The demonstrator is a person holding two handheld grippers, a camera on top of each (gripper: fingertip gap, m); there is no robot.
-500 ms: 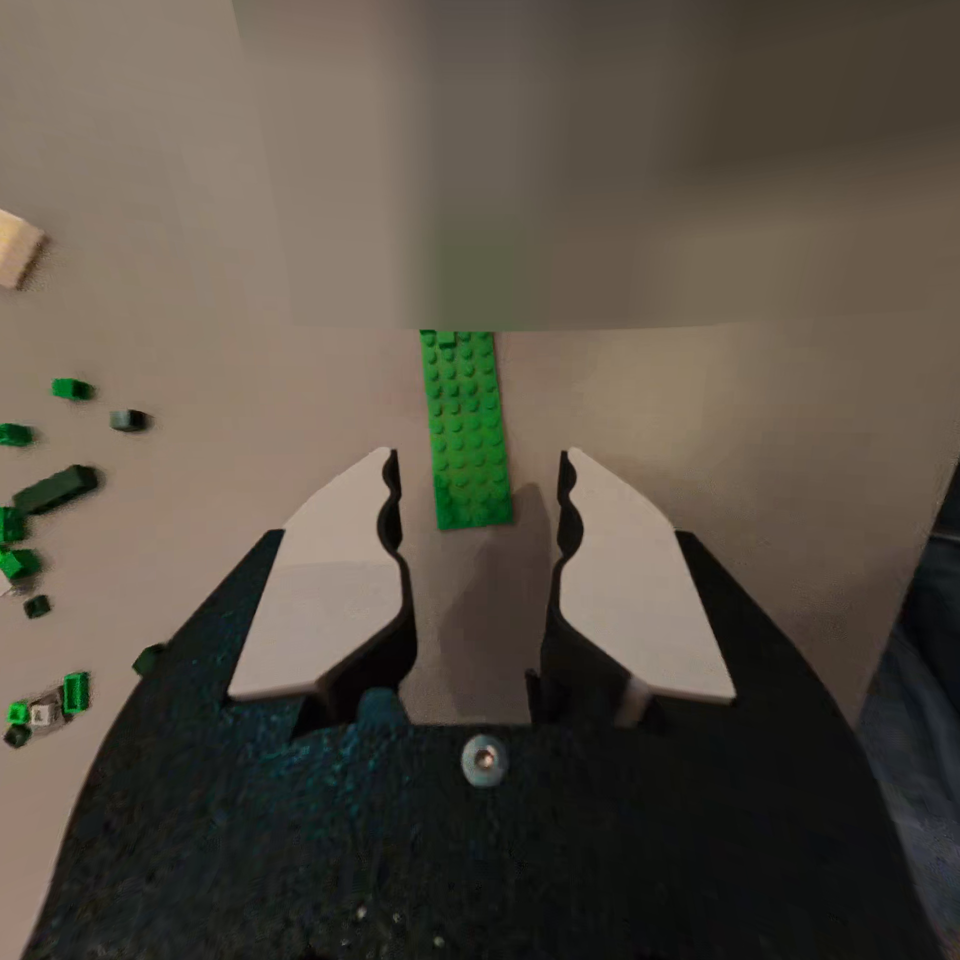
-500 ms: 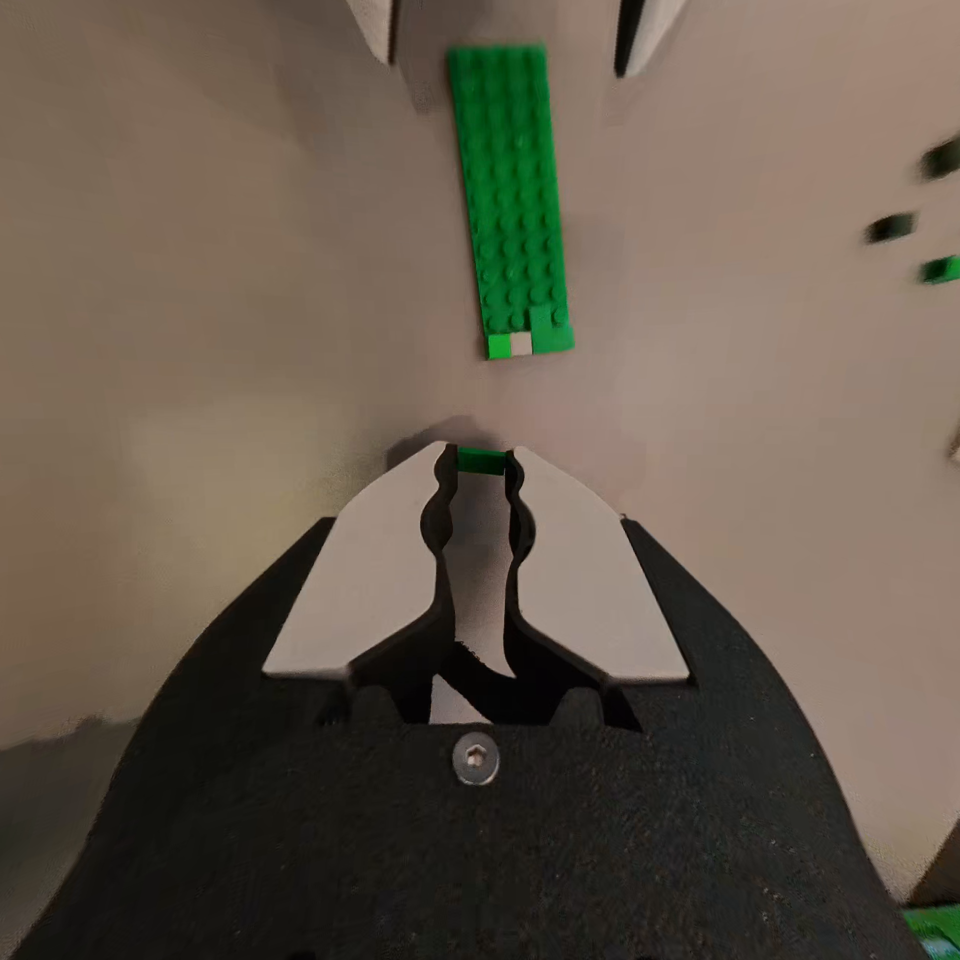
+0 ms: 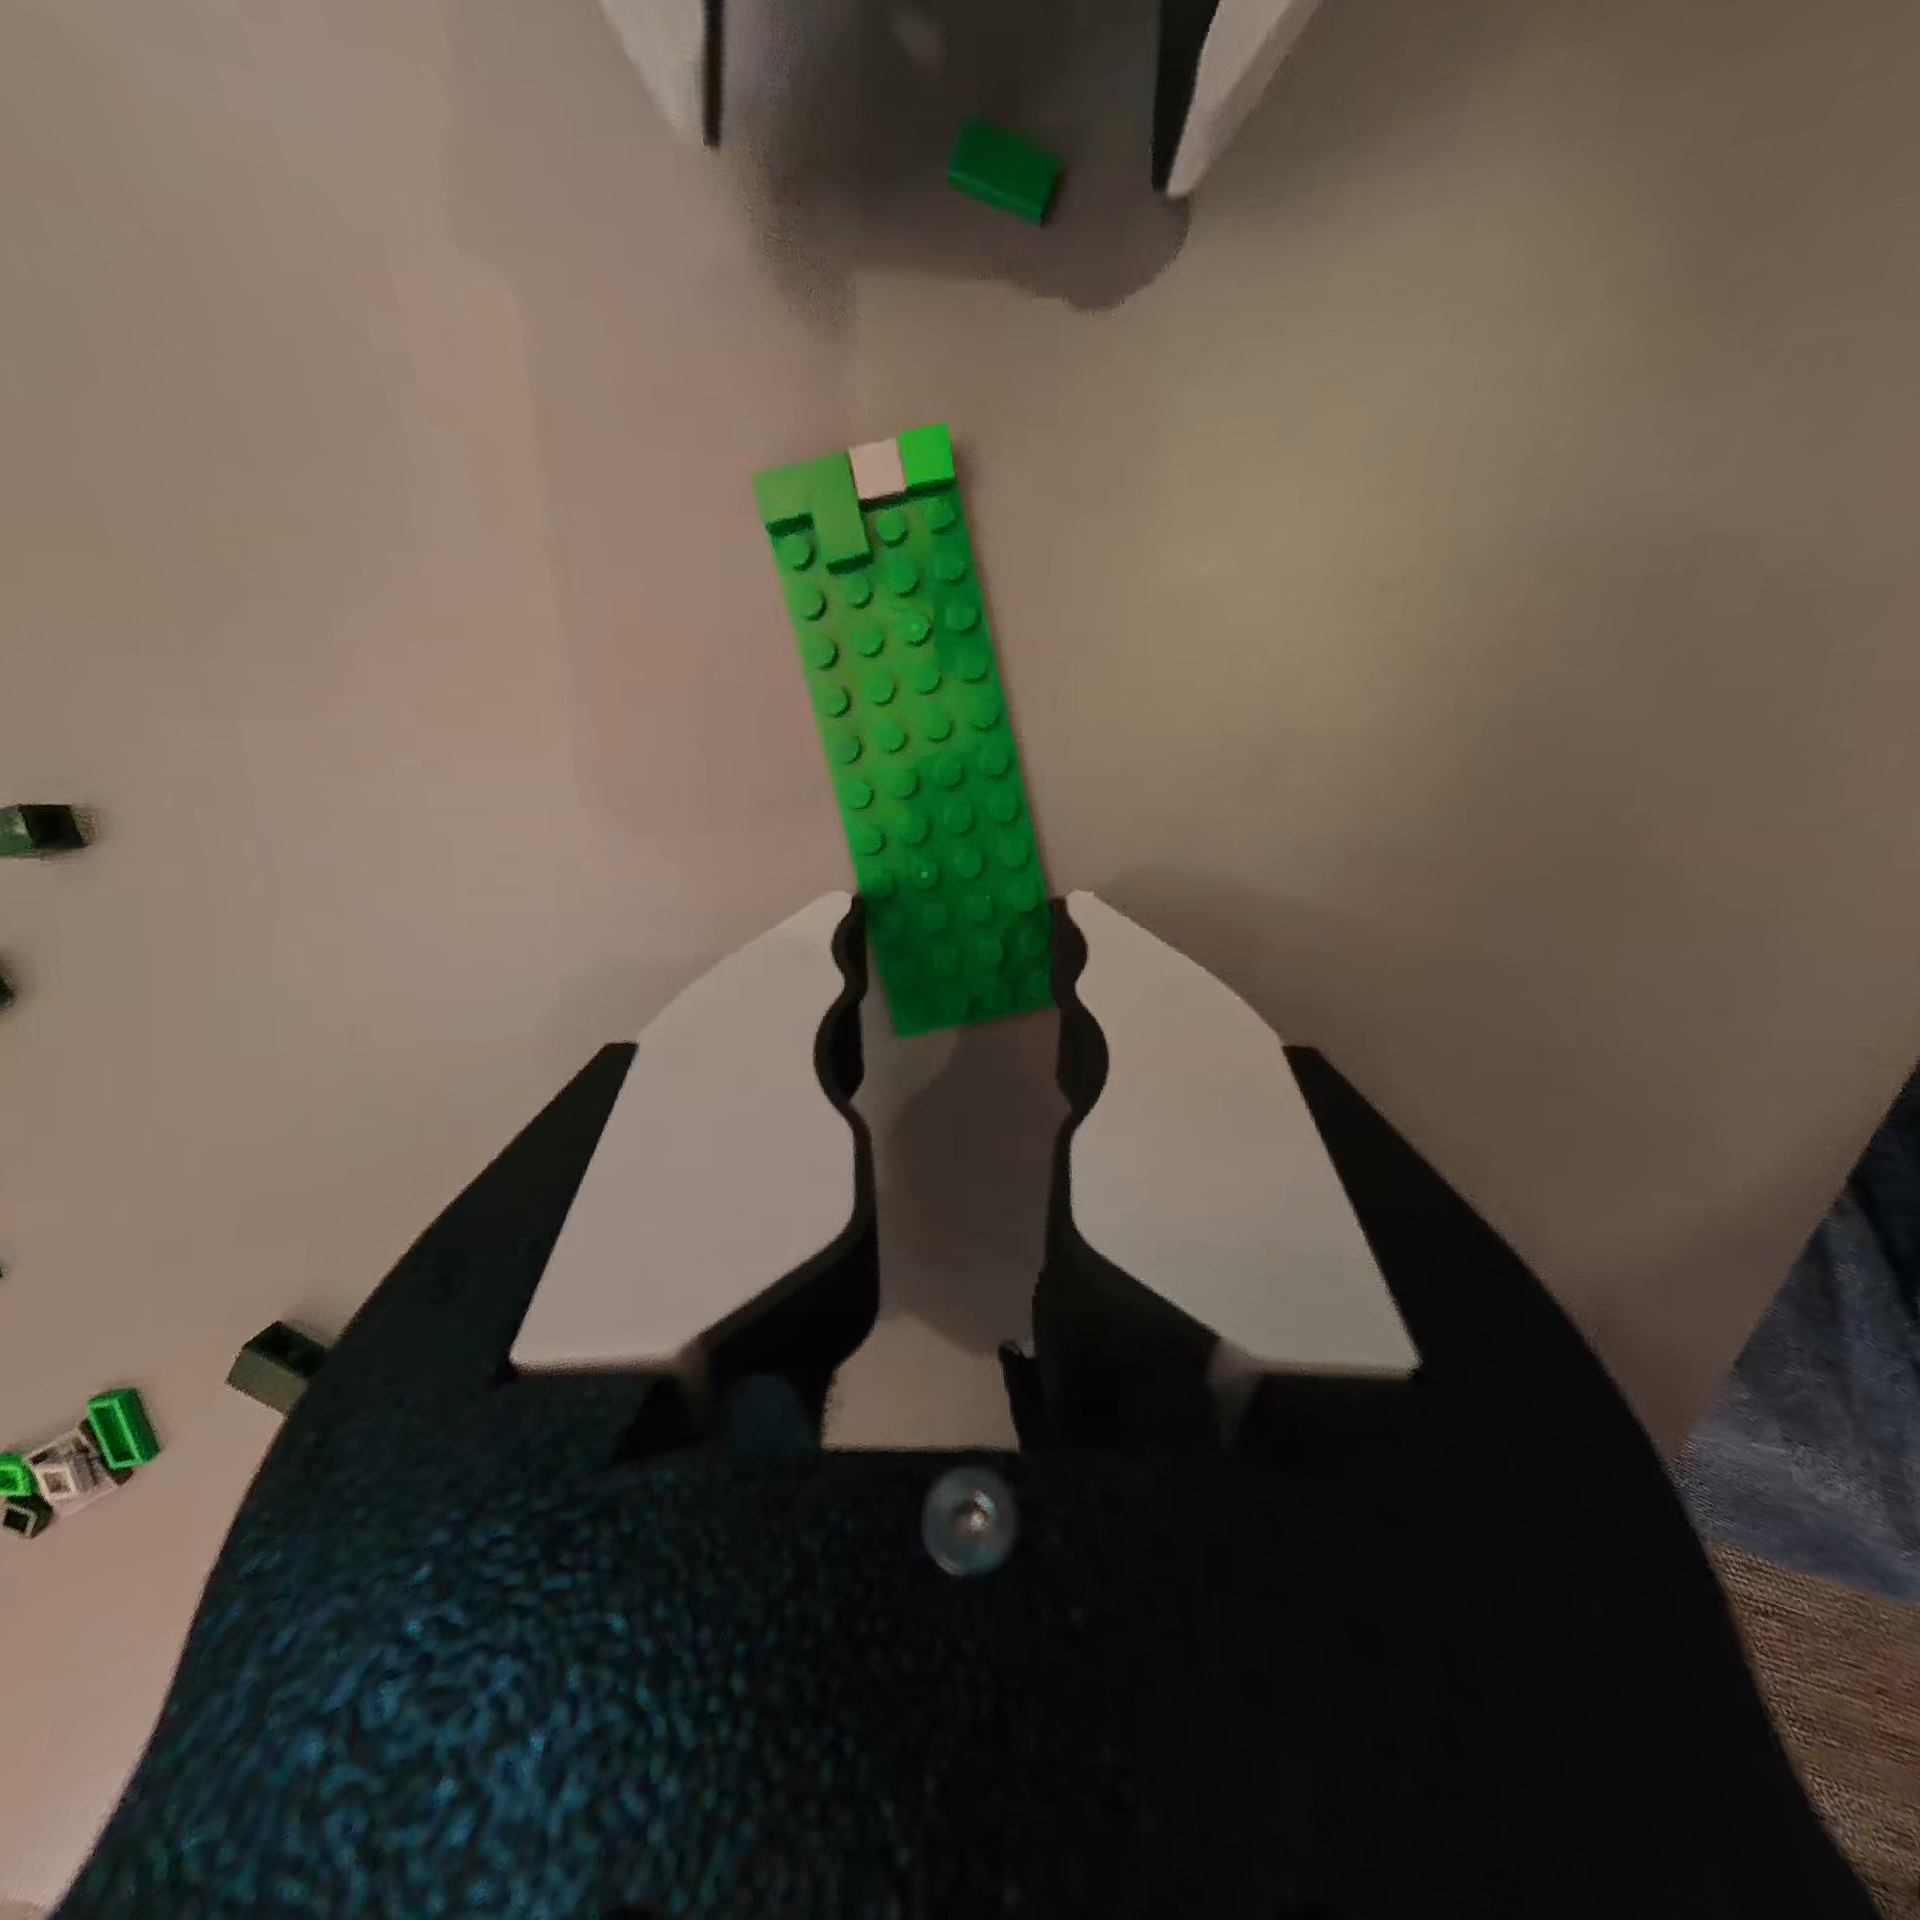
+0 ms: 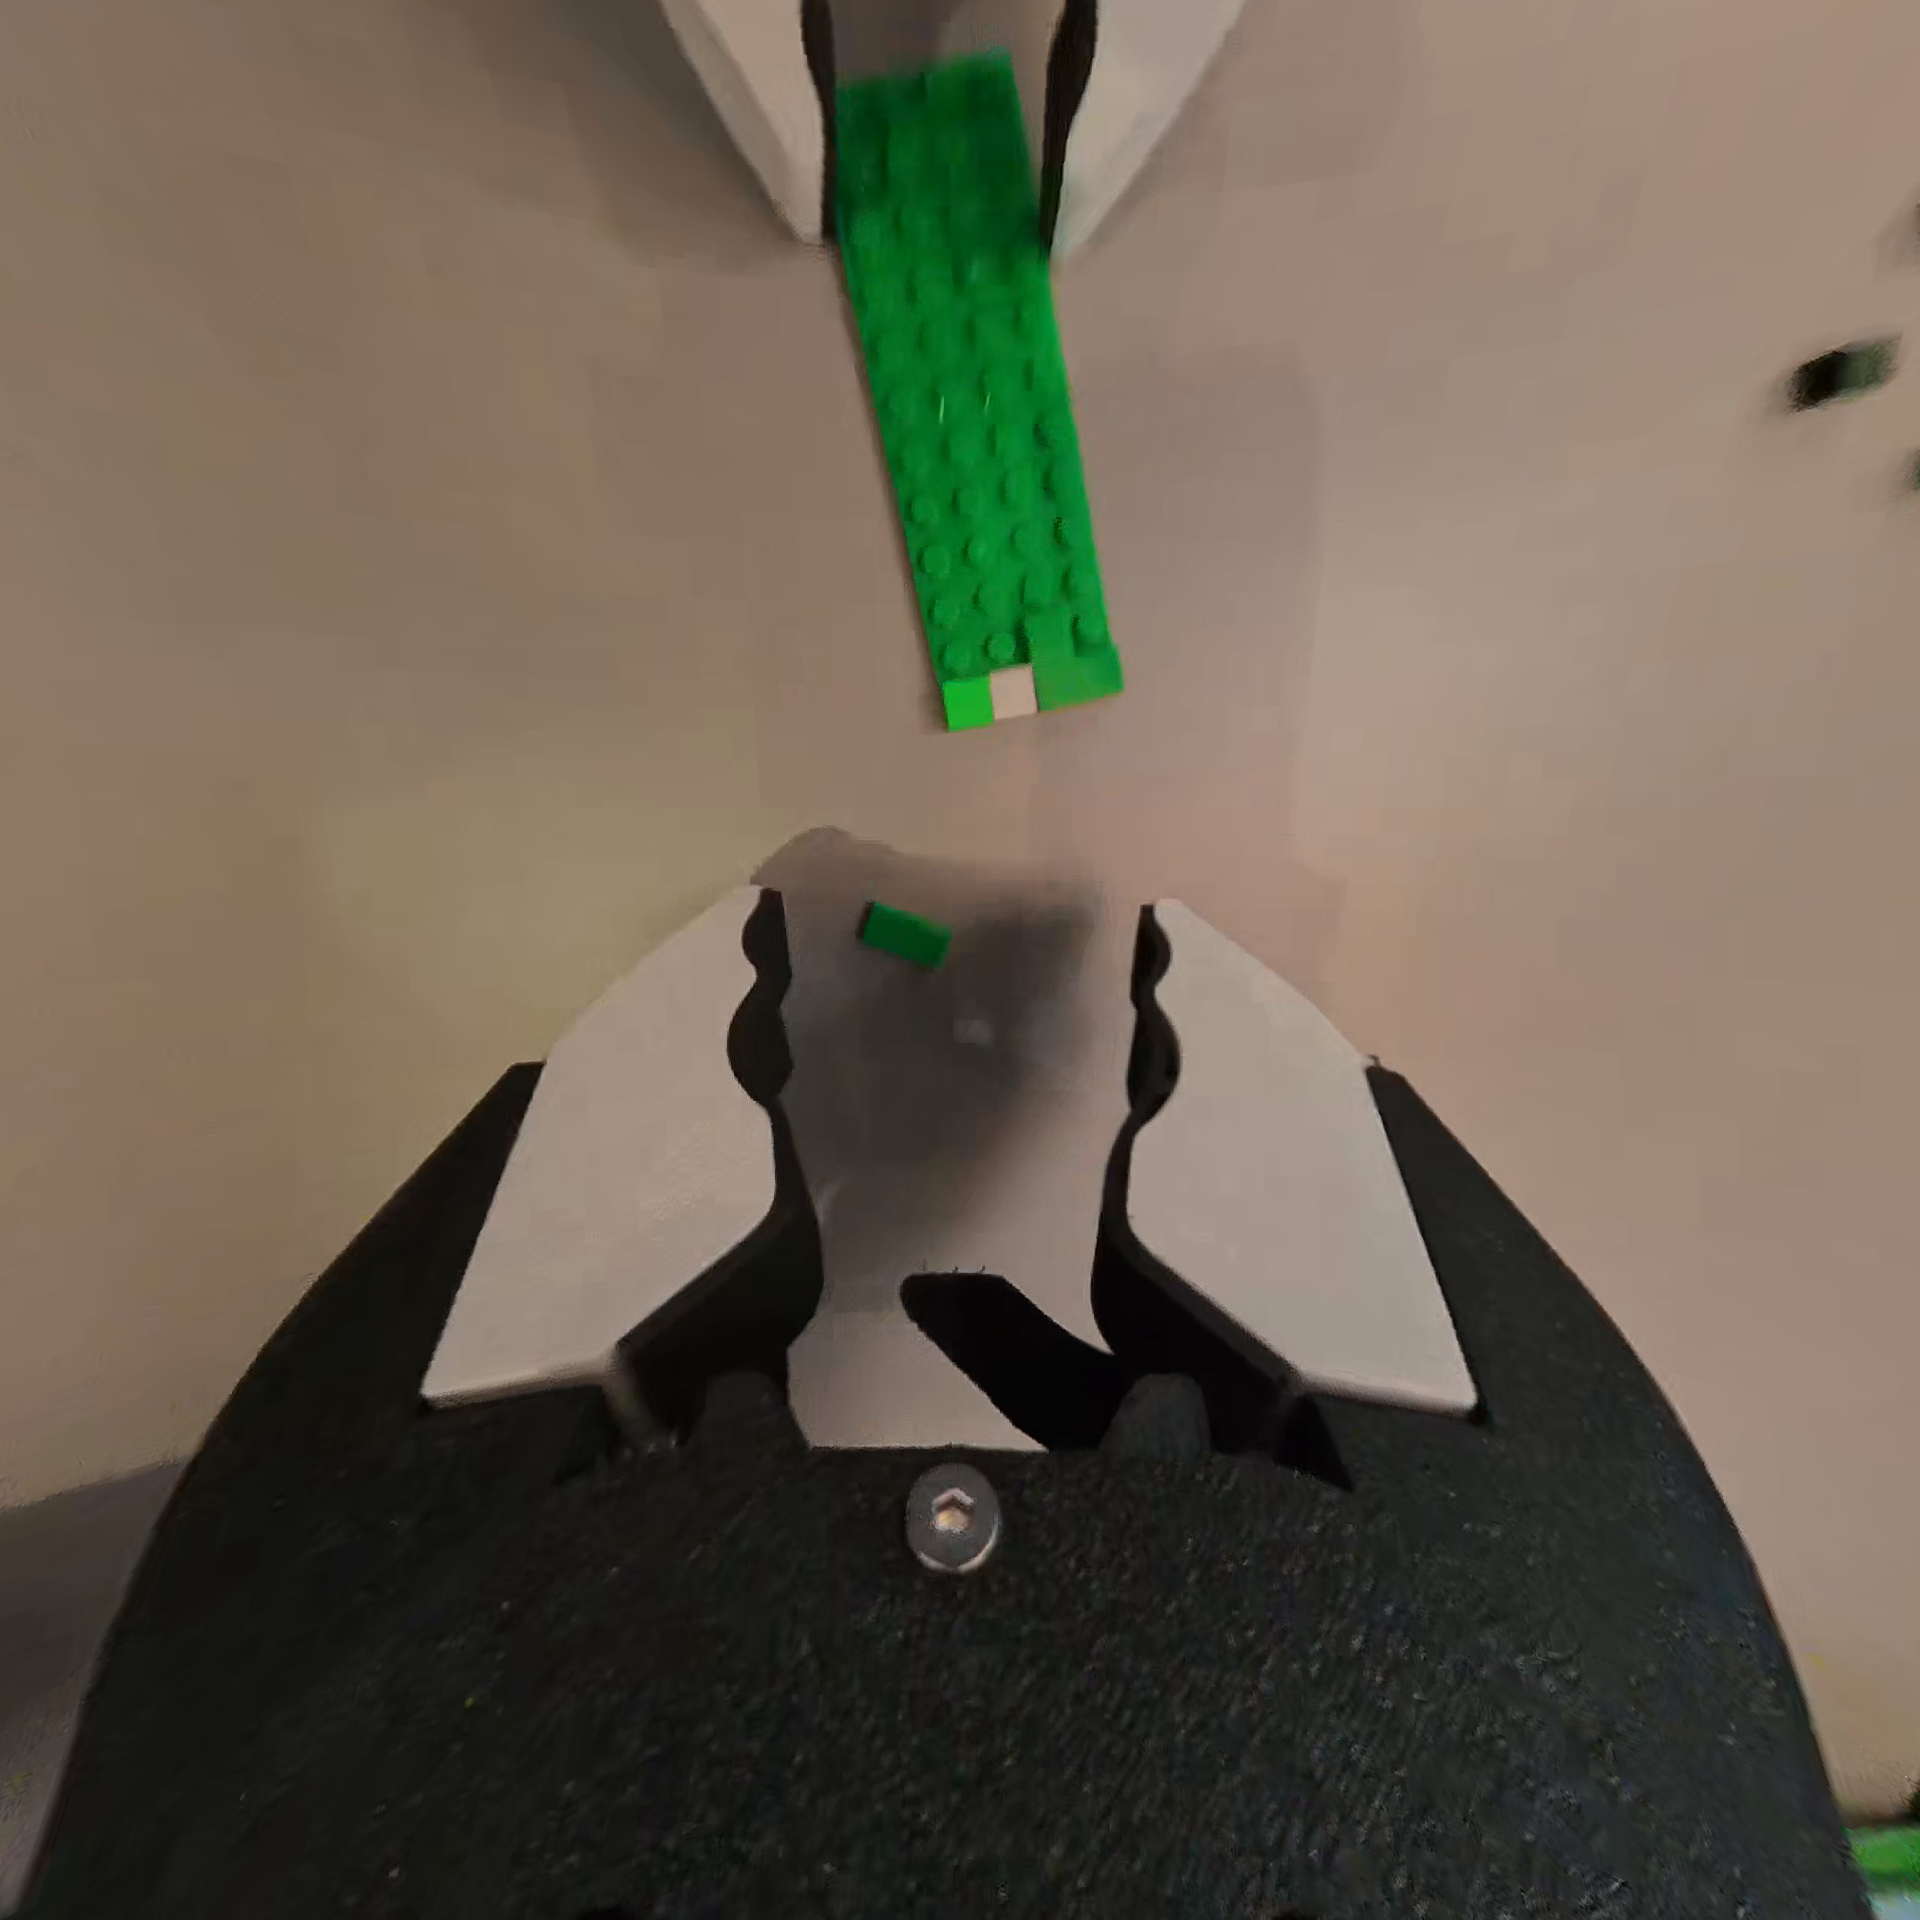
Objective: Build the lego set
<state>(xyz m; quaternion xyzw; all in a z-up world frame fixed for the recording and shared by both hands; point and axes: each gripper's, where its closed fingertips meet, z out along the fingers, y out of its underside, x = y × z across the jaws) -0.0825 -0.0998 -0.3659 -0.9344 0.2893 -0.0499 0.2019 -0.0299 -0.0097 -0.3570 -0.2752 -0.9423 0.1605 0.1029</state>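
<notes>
Here, in the left wrist view, the left gripper (image 3: 956, 914) has its jaws clamped on the near end of a long green studded plate (image 3: 914, 748), one fingertip against each long edge. The plate lies flat on the pale table (image 3: 416, 520) and runs away from the gripper. At the plate's far end sit a few flat tiles: a white tile (image 3: 878, 470) between a bright green tile (image 3: 928, 454) and darker green ones. Beyond that end, the right gripper (image 3: 940, 156) shows at the top with its jaws wide apart, and a small green brick (image 3: 1003, 171) lies loose on the table between them. Left of the plate, well apart, scattered small green and dark bricks (image 3: 94, 1444) lie near the table's edge.

In the right wrist view, the right gripper (image 4: 951, 914) stands open, and the small green brick (image 4: 904, 935) lies between its fingertips, touching neither. Just past it is the plate's tiled end (image 4: 1013, 694), and at the plate's far end the left gripper's fingers (image 4: 769, 135) press its sides.
</notes>
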